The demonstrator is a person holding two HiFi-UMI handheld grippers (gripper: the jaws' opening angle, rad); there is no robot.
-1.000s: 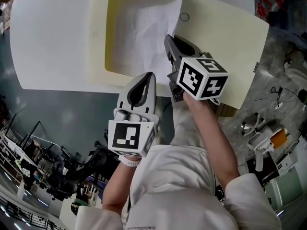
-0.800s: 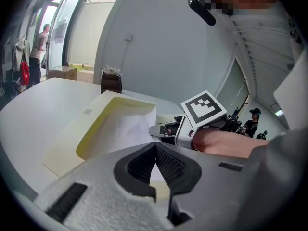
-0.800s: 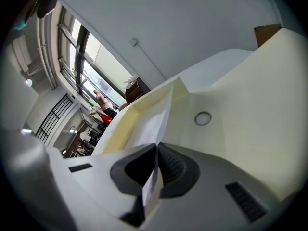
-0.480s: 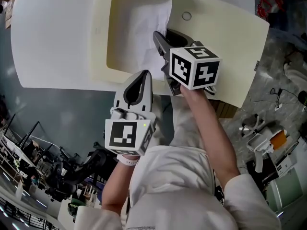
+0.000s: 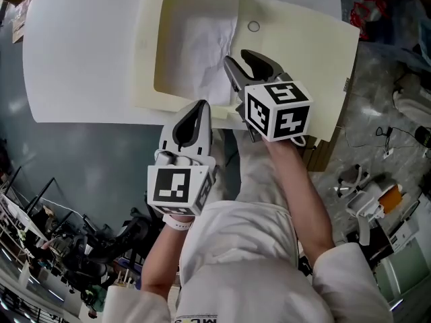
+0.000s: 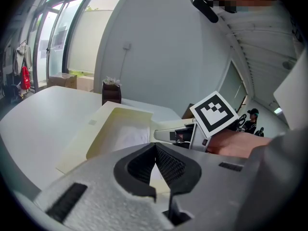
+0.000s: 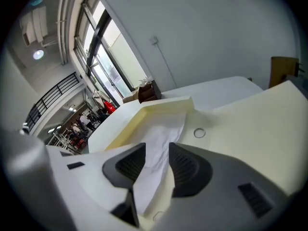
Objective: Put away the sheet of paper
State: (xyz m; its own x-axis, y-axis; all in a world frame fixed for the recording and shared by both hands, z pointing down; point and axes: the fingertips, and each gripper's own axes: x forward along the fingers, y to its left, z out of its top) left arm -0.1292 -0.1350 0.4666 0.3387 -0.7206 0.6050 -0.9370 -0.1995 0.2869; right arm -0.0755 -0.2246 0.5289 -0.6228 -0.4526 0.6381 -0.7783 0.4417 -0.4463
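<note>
- The sheet of paper [image 5: 201,49], white and creased, lies inside the tray of the cream box [image 5: 147,54], against the tray's right side.
- The box's open lid [image 5: 306,52] lies flat to the right of the tray; 1 small ring [image 5: 253,26] sits on it near the hinge.
- The box rests on a white table [image 5: 81,59], its near edge close to the table's edge.
- The right gripper [image 5: 238,59] hangs over the near right corner of the tray, pointing down at a slant. Its 2 jaws have just been opening and now stand wide apart. In the right gripper view the paper [image 7: 161,138] shows through the gap, but the pads do not press on it: the right gripper [image 7: 156,160] holds nothing.
- The left gripper [image 5: 201,106] hovers at the near edge of the box, just left of the right one. In the left gripper view its 2 jaws [image 6: 155,148] meet at the tips with nothing between them.
- A small dark box [image 6: 110,91] stands at the far end of the table.
</note>
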